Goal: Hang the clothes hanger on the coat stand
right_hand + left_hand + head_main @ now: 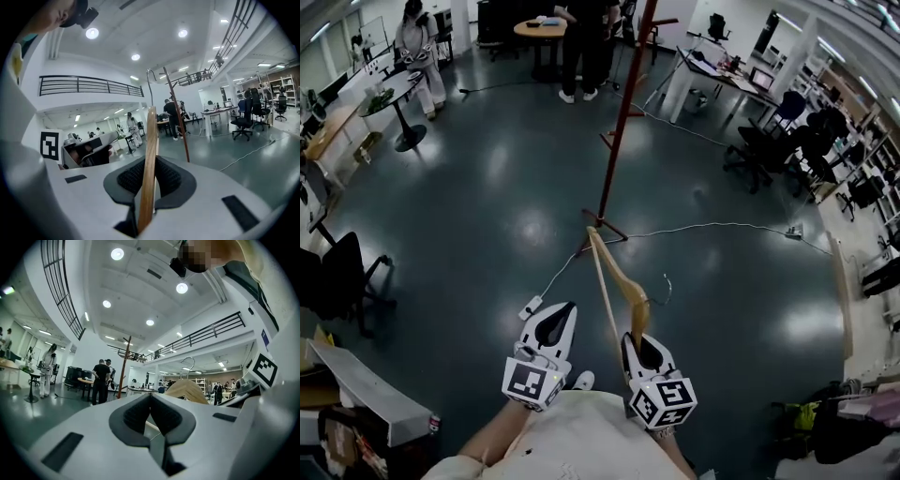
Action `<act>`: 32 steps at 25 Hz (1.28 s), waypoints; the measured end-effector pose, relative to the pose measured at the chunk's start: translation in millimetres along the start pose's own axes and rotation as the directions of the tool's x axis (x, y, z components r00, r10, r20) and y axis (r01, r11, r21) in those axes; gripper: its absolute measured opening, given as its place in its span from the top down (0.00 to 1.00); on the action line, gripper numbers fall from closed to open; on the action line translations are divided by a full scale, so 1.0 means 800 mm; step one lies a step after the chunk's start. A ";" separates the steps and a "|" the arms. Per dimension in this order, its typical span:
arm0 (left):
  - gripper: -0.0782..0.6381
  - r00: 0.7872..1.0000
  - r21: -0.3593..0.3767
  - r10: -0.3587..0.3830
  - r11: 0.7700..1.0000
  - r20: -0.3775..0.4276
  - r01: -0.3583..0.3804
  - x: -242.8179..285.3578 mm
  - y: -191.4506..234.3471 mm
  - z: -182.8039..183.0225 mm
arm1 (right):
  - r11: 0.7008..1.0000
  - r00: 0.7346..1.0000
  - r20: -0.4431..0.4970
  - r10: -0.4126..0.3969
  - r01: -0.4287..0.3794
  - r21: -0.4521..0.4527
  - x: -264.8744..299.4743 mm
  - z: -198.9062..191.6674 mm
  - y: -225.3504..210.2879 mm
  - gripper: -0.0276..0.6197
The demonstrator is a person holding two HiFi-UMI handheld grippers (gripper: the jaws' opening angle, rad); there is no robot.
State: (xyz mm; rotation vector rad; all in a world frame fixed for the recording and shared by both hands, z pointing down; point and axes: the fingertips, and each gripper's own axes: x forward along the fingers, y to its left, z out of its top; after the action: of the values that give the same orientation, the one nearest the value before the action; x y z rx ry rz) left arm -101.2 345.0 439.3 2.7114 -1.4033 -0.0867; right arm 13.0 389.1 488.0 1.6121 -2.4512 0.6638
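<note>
Now in the carrying step, by the look of it. Gripping the wooden clothes hanger (609,277) in the right tongs (639,339), pads closed narrow on its frame, holding it up off the floor. Keeping the left tongs (555,317) shut and empty alongside. Standing well apart from the coat stand (622,112). Next, probably: step closer, lift, and guide the wire hook over a peg before letting go.

The left claw (565,309) points level, its jaws closed together with nothing between them. Just beside it, the right claw (632,337) tilts slightly downward, its jaws clamped on the wooden hanger (628,289).
</note>
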 end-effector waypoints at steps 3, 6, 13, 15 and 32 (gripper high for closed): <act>0.87 1.000 0.006 -0.019 1.000 0.000 0.019 0.005 -0.019 0.000 | 1.000 1.000 0.018 0.003 -0.003 0.000 -0.010 0.006 -0.012 0.85; 0.87 1.000 0.011 0.001 1.000 0.005 -0.001 0.006 -0.031 0.000 | 1.000 1.000 0.025 0.008 -0.008 0.003 -0.022 0.006 -0.024 0.85; 0.87 1.000 0.019 0.017 1.000 -0.026 -0.017 0.020 -0.026 -0.015 | 1.000 1.000 0.012 0.017 -0.017 0.012 -0.005 0.006 -0.046 0.85; 0.87 1.000 0.019 0.015 1.000 -0.026 -0.015 0.035 -0.021 -0.015 | 1.000 1.000 0.010 0.016 -0.016 0.011 0.004 0.010 -0.053 0.85; 0.87 0.998 -0.018 0.005 1.000 -0.058 -0.006 0.206 0.084 -0.032 | 0.999 0.994 -0.109 0.019 -0.014 0.046 0.172 0.046 -0.128 0.85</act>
State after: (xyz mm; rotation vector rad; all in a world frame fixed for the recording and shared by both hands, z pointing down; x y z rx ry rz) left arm -58.5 172.9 469.9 2.6734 -1.3873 -0.0205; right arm 52.0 223.7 532.1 1.5292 -2.3904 0.7938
